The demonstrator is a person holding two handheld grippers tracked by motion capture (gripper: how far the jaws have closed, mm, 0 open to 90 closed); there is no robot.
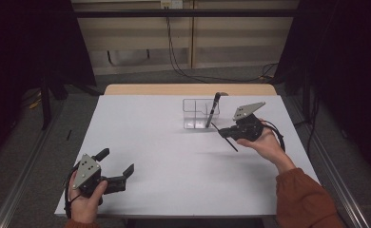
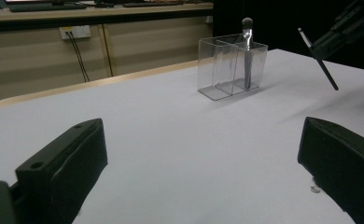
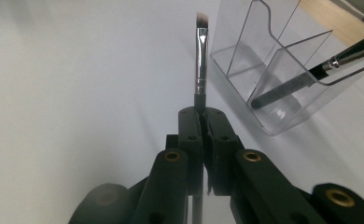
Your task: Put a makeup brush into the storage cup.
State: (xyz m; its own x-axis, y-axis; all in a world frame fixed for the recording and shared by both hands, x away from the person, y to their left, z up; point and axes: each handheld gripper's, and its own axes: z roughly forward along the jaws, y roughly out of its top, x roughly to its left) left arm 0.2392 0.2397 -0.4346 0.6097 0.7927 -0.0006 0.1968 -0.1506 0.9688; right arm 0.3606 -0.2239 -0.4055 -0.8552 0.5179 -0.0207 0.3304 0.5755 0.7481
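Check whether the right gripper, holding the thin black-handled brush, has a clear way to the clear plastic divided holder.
Probably yes. The right gripper is shut on the thin black-handled brush beside the clear plastic divided holder, with bare white table between. Another brush already stands in one compartment.

a white bench (image 1: 174,161) with a pale wooden far edge (image 1: 188,89) stands on a grey floor (image 1: 79,118). behind it runs a beige panelled wall (image 1: 136,42) with a socket (image 1: 170,4) and black cables (image 1: 183,71) hanging down to the floor. dark curtains (image 1: 26,42) close both sides; the light is dim.
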